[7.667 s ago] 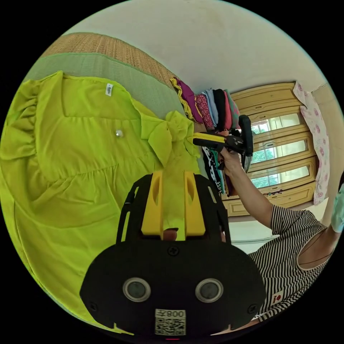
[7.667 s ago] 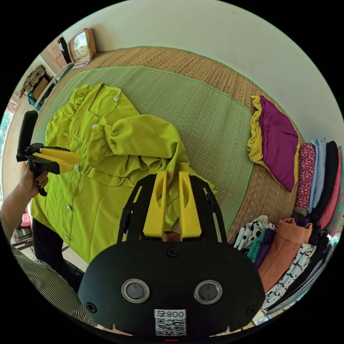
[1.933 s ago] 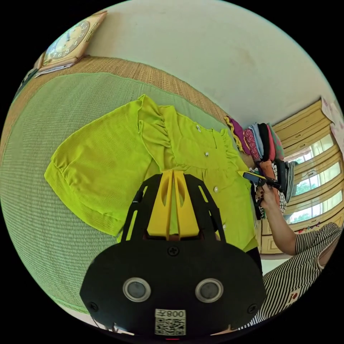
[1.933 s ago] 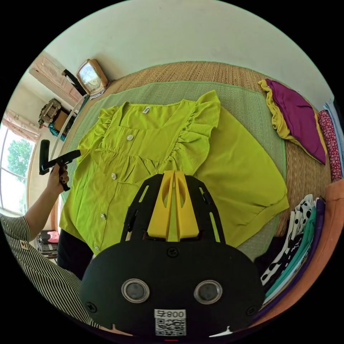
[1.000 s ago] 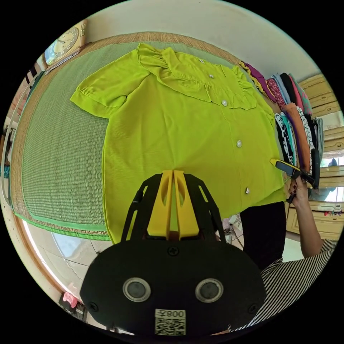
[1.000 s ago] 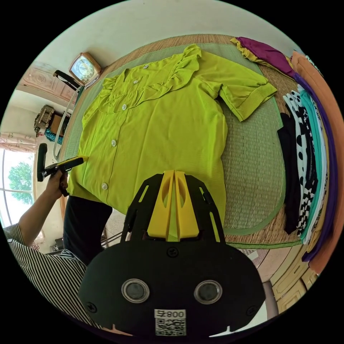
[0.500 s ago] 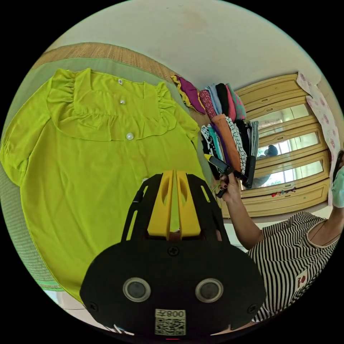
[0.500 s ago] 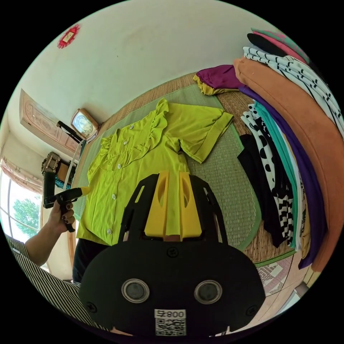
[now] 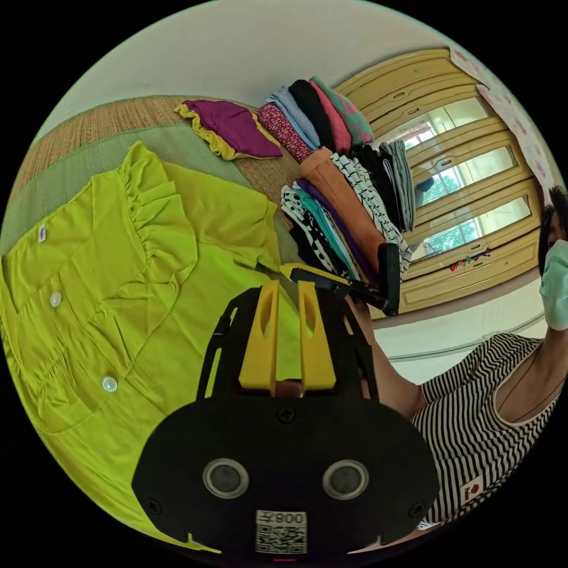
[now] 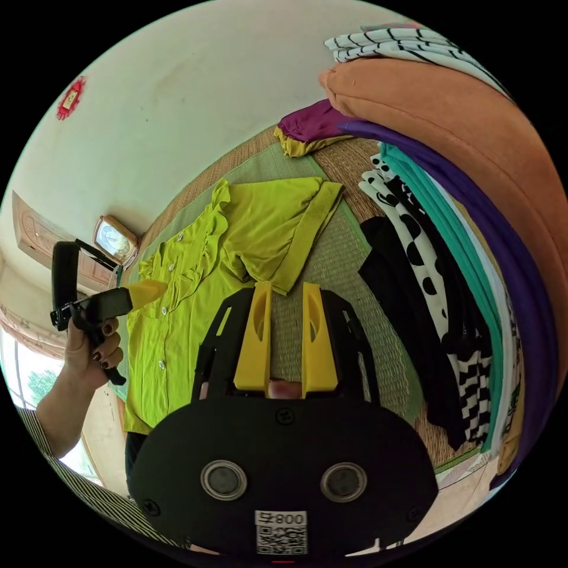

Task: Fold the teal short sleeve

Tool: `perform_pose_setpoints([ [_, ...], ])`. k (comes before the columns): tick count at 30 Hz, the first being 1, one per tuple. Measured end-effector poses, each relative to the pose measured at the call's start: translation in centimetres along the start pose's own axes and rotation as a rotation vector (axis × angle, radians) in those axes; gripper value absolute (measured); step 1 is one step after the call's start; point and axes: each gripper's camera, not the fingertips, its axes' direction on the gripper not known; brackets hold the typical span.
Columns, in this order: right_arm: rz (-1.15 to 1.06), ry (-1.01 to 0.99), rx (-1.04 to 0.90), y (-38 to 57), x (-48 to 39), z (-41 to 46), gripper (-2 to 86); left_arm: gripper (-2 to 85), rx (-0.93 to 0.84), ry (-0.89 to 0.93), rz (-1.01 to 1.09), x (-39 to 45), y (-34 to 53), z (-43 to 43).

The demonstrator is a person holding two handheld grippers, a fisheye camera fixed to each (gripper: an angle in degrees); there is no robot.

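Note:
A lime-green short-sleeved blouse (image 9: 118,266) with buttons and ruffles lies spread front-up on a green woven mat (image 10: 331,278). My left gripper (image 9: 288,290) hovers over the blouse body, jaws apart, nothing pinched between them. The right gripper (image 9: 285,271) comes into this view, its tip close to the hem of the blouse's near sleeve. In the right gripper view, my right gripper (image 10: 287,290) is open over the mat just below that sleeve (image 10: 278,225). The left gripper (image 10: 148,291) is held in a hand above the blouse's (image 10: 177,307) button line.
A tall pile of folded clothes (image 10: 461,236) crowds the mat's edge, with a teal piece (image 10: 455,219) in it. A purple and yellow garment (image 9: 231,124) lies beyond the blouse. A clock (image 10: 112,236) leans on the wall. A person in a striped top (image 9: 479,426) stands close.
Both grippers were shut on the blouse's lower edge while it was spread; now both are open and off the cloth. Both cameras have swung towards the sleeve by the clothes pile.

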Motion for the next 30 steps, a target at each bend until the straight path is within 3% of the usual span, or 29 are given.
perform_pose_setpoints([
  [15, -0.044, -0.031, -0.007, -0.6, 2.2, 1.6, 3.5, 8.8, -0.239, -0.240, 0.303, 2.0, -12.5, 23.6],
  [20, -0.049, -0.065, -0.017, -0.7, 3.0, 1.9, 2.5, 7.7, -0.383, -0.490, 0.416, 2.3, -13.3, 32.2],
  [24, -0.036, -0.113, -0.018, -0.8, 3.9, 2.0, 2.0, 5.8, -0.376, -0.600, 0.503, 2.7, -12.2, 34.6],
  [30, -0.039, -0.151, -0.026, -0.9, 4.6, 2.2, 1.3, 1.7, -0.359, -0.551, 0.461, 0.2, -12.1, 35.6],
])
